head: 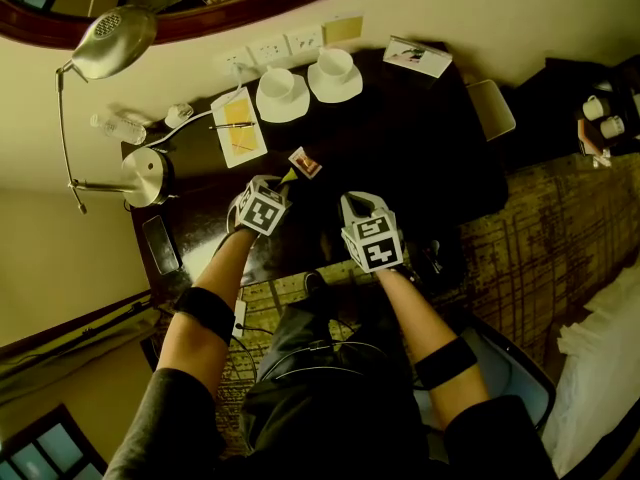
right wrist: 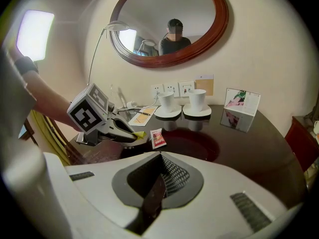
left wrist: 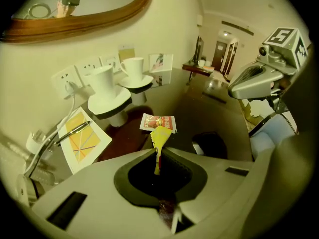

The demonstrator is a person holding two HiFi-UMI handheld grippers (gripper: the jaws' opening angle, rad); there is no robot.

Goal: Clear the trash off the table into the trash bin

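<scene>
Dark glossy table [head: 400, 138] against a cream wall, mirror above. My left gripper [left wrist: 158, 151] is clamped on a yellow wrapper [left wrist: 160, 136], pinched along its lower half, top end sticking up free. That puts it right of the notepad [left wrist: 82, 143], on my side. A red sachet [left wrist: 158, 122] lies flat, also right of the notepad but further from me. My right gripper [right wrist: 160, 176] is closed tight on a thin dark strip [right wrist: 149, 198] – probably another wrapper, so I'd say both hands are loaded.

I judge the wrapper near weightless, floppy and slick; it could slide out or flap, so I want a firm pinch well in from the edge. The sachet looks just as light, but it lies flush on the slippery top – I'd take it by a corner or raised edge. No bin I can be sure of.
</scene>
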